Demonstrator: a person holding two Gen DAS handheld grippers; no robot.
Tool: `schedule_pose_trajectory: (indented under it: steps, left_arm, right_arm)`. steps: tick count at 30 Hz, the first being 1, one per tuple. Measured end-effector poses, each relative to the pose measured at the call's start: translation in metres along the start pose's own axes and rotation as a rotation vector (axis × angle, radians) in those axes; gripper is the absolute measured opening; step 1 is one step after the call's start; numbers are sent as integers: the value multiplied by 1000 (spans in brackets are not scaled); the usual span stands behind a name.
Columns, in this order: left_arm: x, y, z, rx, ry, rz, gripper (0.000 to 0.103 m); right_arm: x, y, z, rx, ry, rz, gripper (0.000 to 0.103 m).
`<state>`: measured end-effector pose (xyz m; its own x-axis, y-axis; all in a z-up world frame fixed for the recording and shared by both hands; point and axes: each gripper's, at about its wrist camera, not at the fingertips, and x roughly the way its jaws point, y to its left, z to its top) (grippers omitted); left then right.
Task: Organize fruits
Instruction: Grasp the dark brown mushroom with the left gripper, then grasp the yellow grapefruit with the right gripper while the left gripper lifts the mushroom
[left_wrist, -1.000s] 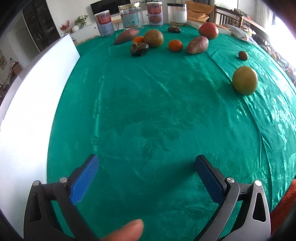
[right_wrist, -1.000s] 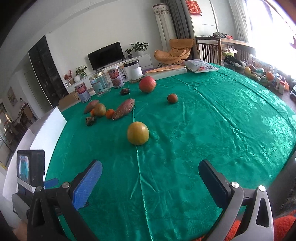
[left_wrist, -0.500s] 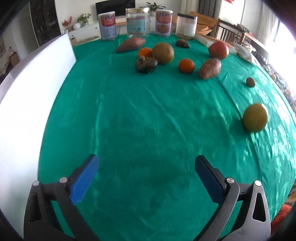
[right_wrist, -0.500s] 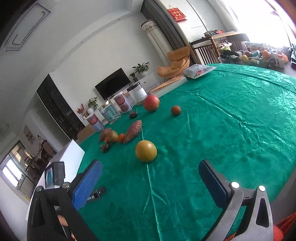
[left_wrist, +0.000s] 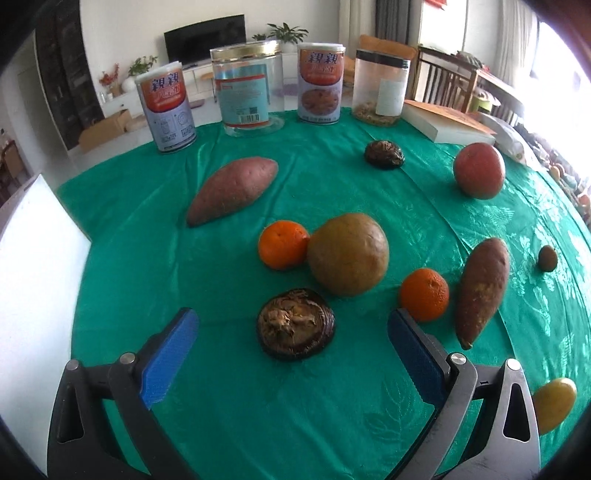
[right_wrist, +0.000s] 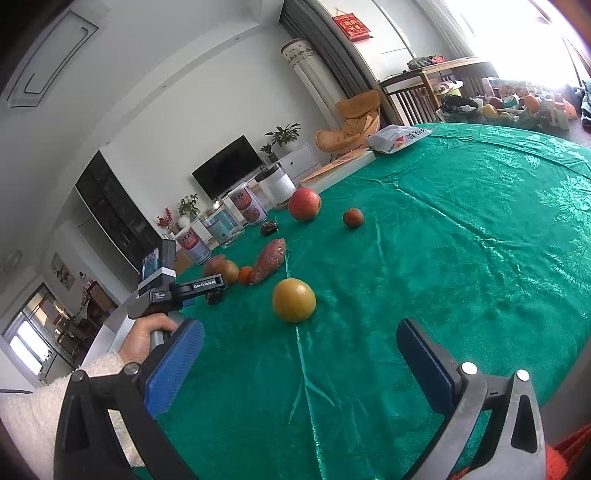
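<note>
At the far edge of my worktop's green cloth (left_wrist: 258, 406) I see two printed tins (left_wrist: 168, 110) (left_wrist: 320, 83), a clear jar with a gold lid (left_wrist: 245, 88) between them, and a dark-lidded jar (left_wrist: 380, 88). A book (left_wrist: 443, 122) lies to their right, a white board (left_wrist: 33, 295) at left. A television (right_wrist: 227, 171) stands behind.

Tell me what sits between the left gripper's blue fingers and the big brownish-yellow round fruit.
In the left wrist view, a dark wrinkled dried mushroom lies on the green tablecloth between the open left gripper and the big brownish-yellow round fruit.
</note>
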<state>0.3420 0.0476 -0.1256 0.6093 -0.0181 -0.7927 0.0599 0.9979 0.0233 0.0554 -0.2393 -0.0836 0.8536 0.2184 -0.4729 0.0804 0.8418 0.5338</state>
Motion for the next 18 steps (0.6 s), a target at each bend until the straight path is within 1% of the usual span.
schedule_pose_trajectory:
  steps: [1,2,3,4,5,6,8,11,13,14,16,18]
  left_arm:
    - [1,2,0,10,0,-1,101]
    - [1,1,1,26,0,5,99]
    - [2,0,0,46,0,5,80]
    - [5,-2,-1,67,16,0,46]
    - [7,-2,-1,75,32,-8,46]
    - [6,0,-1,68,21,-15,47]
    - [8,4,1,44,27,-32,44]
    - [4,5,-4,21,19,-26,44]
    - [-7,6,-13,-10,9,-29,43]
    - [-15,7,-20,-38,6,-46,43]
    - [-38,7,-36,-105,2,-94,43]
    - [-63,7,-55,-142,-3,-133,43]
  right_arm:
    - [1,-1,0,6,3,0,103]
    - [2,-1,0,10,7,-1,103]
    - [2,-2,0,13,11,-2,103]
    - [4,-2,0,15,15,-4,103]
    - [5,-2,0,14,18,-5,103]
    - [5,-2,0,14,19,-6,103]
    - [5,-1,-1,10,18,-8,103]
    - [5,-1,-1,7,20,-11,103]
    - [6,-2,-1,14,25,-11,103]
    - [7,-5,-1,26,31,-5,103]
    - [14,-12,0,64,70,12,103]
    - [29,-19,1,105,157,51,103]
